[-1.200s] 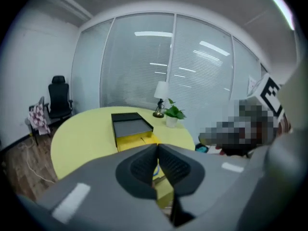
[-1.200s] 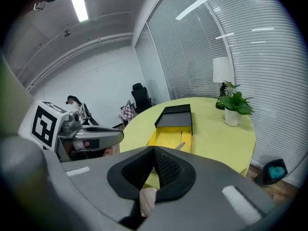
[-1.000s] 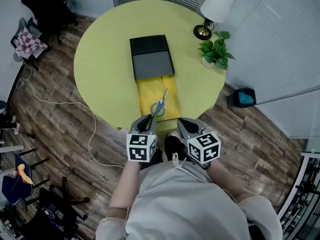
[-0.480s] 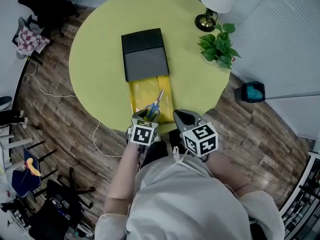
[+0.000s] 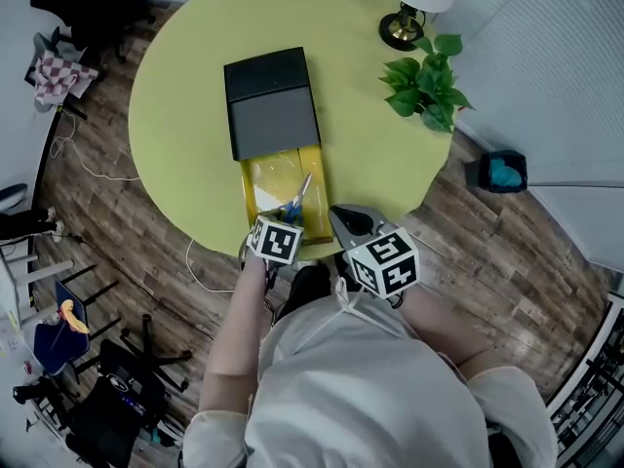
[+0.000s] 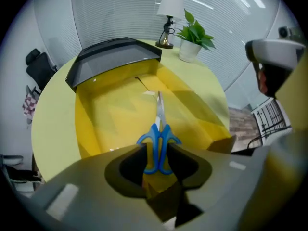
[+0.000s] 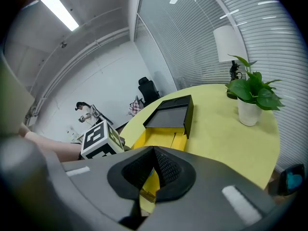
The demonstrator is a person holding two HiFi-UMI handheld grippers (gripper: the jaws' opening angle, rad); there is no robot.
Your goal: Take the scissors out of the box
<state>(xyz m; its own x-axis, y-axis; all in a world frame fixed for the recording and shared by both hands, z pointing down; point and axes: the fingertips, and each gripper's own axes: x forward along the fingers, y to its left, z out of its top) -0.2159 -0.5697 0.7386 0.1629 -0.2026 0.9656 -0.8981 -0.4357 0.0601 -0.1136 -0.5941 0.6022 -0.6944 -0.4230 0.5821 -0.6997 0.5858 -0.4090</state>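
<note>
I work at a round yellow-green table (image 5: 185, 96) that stands on a wood-plank floor (image 5: 127, 252). A box (image 5: 271, 100) lies on it, yellow tray (image 5: 255, 185) jutting toward me. A lamp (image 5: 402, 29) and potted plant (image 5: 429, 91) stand near its right edge.

Scissors (image 5: 295, 200) in box (image 5: 250, 189) on table (image 5: 185, 96)

I see the blue-handled scissors (image 5: 297, 199), blades shut, lying flat in the pulled-out yellow tray (image 5: 248, 189) of the box (image 5: 278, 136) on the round table (image 5: 185, 105). Their handles are at the near end and their tips point toward the black cover (image 5: 265, 76).
</note>
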